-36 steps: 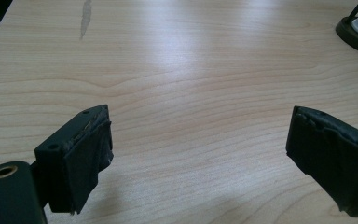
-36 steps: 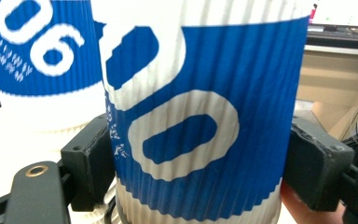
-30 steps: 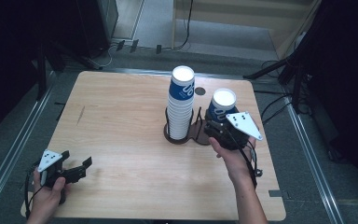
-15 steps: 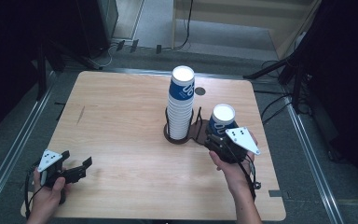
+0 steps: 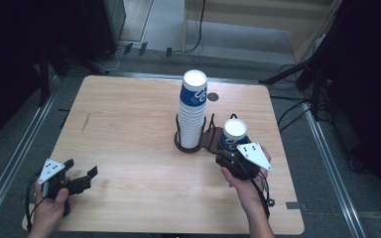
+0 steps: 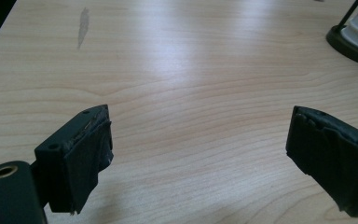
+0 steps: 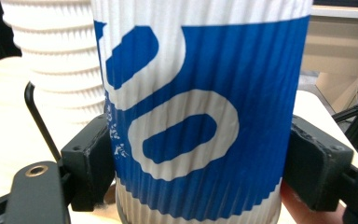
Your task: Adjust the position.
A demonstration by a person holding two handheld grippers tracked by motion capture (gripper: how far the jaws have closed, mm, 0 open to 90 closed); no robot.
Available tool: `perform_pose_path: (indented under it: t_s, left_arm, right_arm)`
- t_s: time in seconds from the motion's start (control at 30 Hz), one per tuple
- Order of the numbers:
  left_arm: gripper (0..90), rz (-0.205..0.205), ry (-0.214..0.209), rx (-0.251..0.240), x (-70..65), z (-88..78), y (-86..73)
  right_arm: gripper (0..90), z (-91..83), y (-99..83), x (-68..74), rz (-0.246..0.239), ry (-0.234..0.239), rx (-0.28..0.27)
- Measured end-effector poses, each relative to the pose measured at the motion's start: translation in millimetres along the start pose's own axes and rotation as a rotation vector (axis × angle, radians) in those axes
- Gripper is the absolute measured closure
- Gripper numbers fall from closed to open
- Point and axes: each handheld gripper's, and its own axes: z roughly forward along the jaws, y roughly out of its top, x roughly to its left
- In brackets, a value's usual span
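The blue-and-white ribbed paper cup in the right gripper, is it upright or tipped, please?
Upright: the blue-and-white ribbed paper cup stands vertically between the right gripper's fingers.

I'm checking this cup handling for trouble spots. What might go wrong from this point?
The right gripper clamps the single paper cup low on its ribbed wall; a hard squeeze may dent it. That cup sits close beside the cup stack in its wire holder, so a sideways move could knock the tall stack. The left gripper is open far off, too distant to steady anything.
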Motion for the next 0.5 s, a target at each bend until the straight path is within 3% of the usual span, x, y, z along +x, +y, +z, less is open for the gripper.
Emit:
perform_pose_path:
  t_s: [0.17,0.27,0.37,0.5]
  left_arm:
    - [7.7,0.009,0.02,-0.019,0.5,-0.2,0.4]
    - [7.7,0.008,0.003,0.003,1.1,-0.9,2.8]
    - [7.7,0.02,0.025,0.013,-1.6,-2.9,7.2]
    - [7.7,0.001,0.038,0.035,-3.6,-6.0,13.3]
  right_arm:
    - [19.9,0.3,-7.2,3.3,-0.009,0.006,0.012]
    - [19.9,-0.1,-11.8,6.6,-0.016,0.008,0.024]
    - [19.9,-0.7,-16.7,9.5,-0.028,0.013,0.03]
    - [19.9,-0.8,-20.0,12.4,-0.029,0.009,0.03]
